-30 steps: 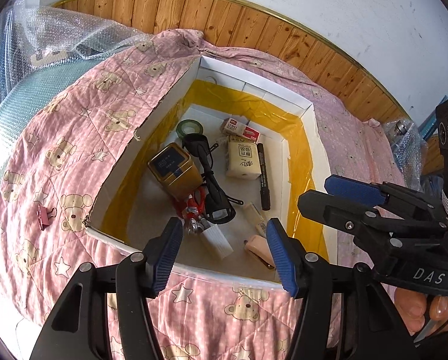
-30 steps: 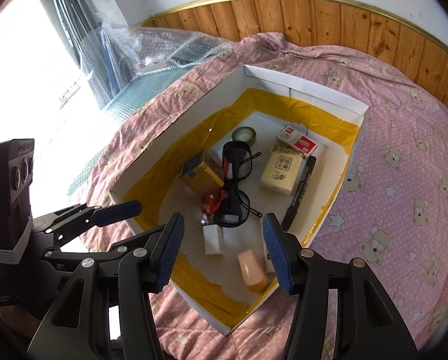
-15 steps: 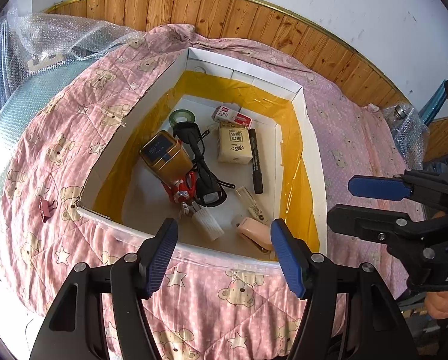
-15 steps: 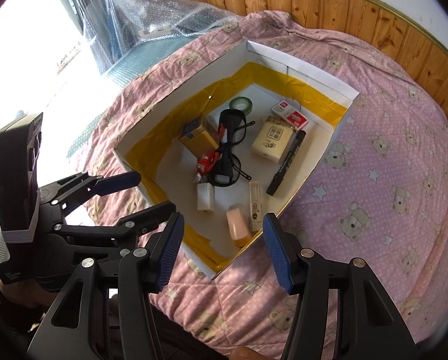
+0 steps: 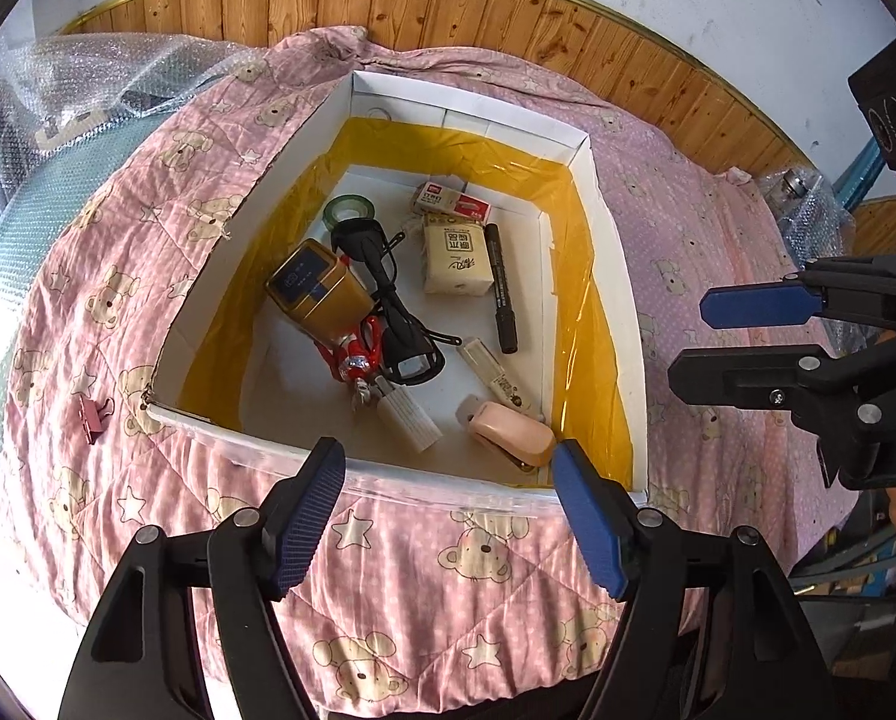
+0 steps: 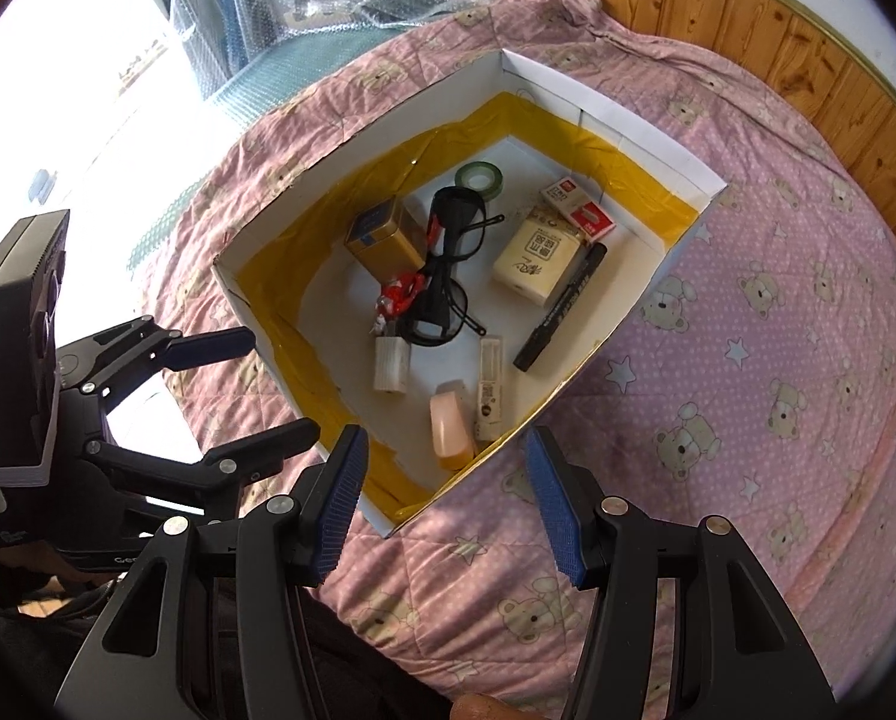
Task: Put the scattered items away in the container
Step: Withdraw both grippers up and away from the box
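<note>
Sitting outside white box [image 5: 604, 276], pink binder clip [image 5: 95, 415] lies on bear quilt [image 5: 388, 570] by box's left wall — easy to overlook, so tidy risks ending incomplete. Left gripper [image 5: 448, 516] and right gripper [image 6: 442, 504] gape wide, holding nothing. Versus 1 s ago — both pulled back, box seen smaller.

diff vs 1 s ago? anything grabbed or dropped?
Both grippers have backed up and away from the box: it looks smaller and more quilt shows. Left gripper and right gripper stay open and empty. Box contents unmoved; the pink binder clip still lies on the quilt outside.
</note>
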